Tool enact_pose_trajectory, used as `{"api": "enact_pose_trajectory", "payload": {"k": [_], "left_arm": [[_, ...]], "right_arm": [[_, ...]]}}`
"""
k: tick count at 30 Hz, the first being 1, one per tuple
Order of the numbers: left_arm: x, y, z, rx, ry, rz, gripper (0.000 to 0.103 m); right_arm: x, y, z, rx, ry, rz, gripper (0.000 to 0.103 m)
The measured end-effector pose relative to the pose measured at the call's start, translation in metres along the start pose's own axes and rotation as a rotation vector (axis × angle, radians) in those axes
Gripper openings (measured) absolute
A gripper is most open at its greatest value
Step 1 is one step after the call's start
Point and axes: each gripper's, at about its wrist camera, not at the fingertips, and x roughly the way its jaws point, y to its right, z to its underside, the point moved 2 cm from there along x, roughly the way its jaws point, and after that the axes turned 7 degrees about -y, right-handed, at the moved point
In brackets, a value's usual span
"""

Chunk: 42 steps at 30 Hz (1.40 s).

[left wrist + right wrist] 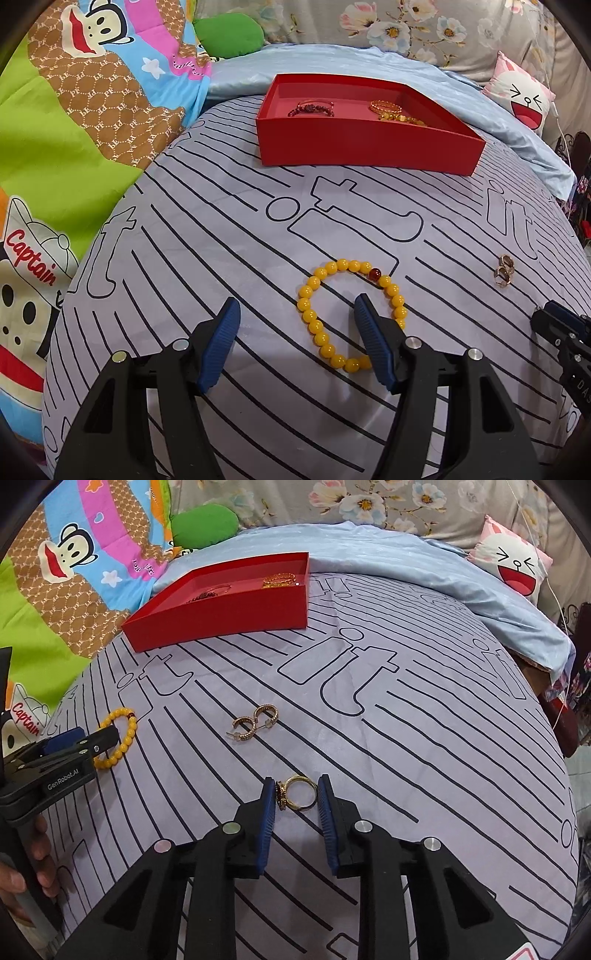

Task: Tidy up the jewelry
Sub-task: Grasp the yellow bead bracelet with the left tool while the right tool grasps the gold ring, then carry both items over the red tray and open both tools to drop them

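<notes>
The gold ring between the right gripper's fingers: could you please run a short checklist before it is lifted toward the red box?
1. Gold ring sits between the right gripper fingers: ok.
2. Both pads pressing on the ring: cannot tell; the left pad touches, the right looks barely apart.
3. Red box open, with floor space free: ok.
4. Earrings lie clear of the ring: ok.
5. Left gripper open, straddling the yellow bracelet: ok.
</notes>
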Motion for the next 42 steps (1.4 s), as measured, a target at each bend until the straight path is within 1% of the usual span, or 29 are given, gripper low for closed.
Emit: {"api": "enact_pose_trajectory", "payload": {"k": [4, 7, 9, 10, 12, 14, 18, 20, 30, 37, 42], "left_arm": [[-0.001, 0.002, 0.0, 0.008, 0.001, 0.006, 0.059], [-0.001, 0.004, 0.0, 0.02, 0.004, 0.016, 0.053], [-0.002, 0.007, 0.0, 0.028, 0.007, 0.023, 0.046], [-0.002, 0.007, -0.001, 0.031, 0.007, 0.027, 0.044], [-0.002, 0.009, -0.001, 0.035, 0.008, 0.037, 0.034], [-0.002, 0.008, -0.002, 0.03, 0.007, 0.055, 0.03], [-0.003, 0.006, -0.004, 0.017, -0.003, 0.087, 0.009], [-0.003, 0.006, -0.005, 0.011, -0.015, 0.113, 0.008], [-0.01, 0.014, -0.012, 0.027, -0.023, 0.145, 0.007], [-0.025, 0.018, -0.021, 0.037, 0.001, 0.156, 0.007], [-0.038, 0.024, -0.032, 0.056, 0.027, 0.174, 0.007]], "right_arm": [[0.0, 0.0, 0.0, 0.001, 0.0, -0.007, 0.022], [-0.001, 0.0, -0.001, 0.009, -0.005, -0.029, 0.021], [-0.001, 0.0, -0.001, 0.011, -0.008, -0.039, 0.021], [-0.001, 0.0, -0.001, 0.01, -0.009, -0.04, 0.021], [0.0, -0.002, -0.002, 0.009, -0.01, -0.046, 0.021], [0.0, -0.003, -0.002, 0.007, -0.013, -0.054, 0.021], [0.0, -0.005, -0.004, 0.012, -0.019, -0.082, 0.021], [-0.001, -0.007, -0.005, 0.009, -0.018, -0.088, 0.021], [-0.008, -0.016, -0.015, -0.013, 0.004, -0.103, 0.021], [-0.014, -0.023, -0.022, -0.028, 0.026, -0.113, 0.021], [-0.022, -0.029, -0.033, -0.044, 0.052, -0.125, 0.021]]}}
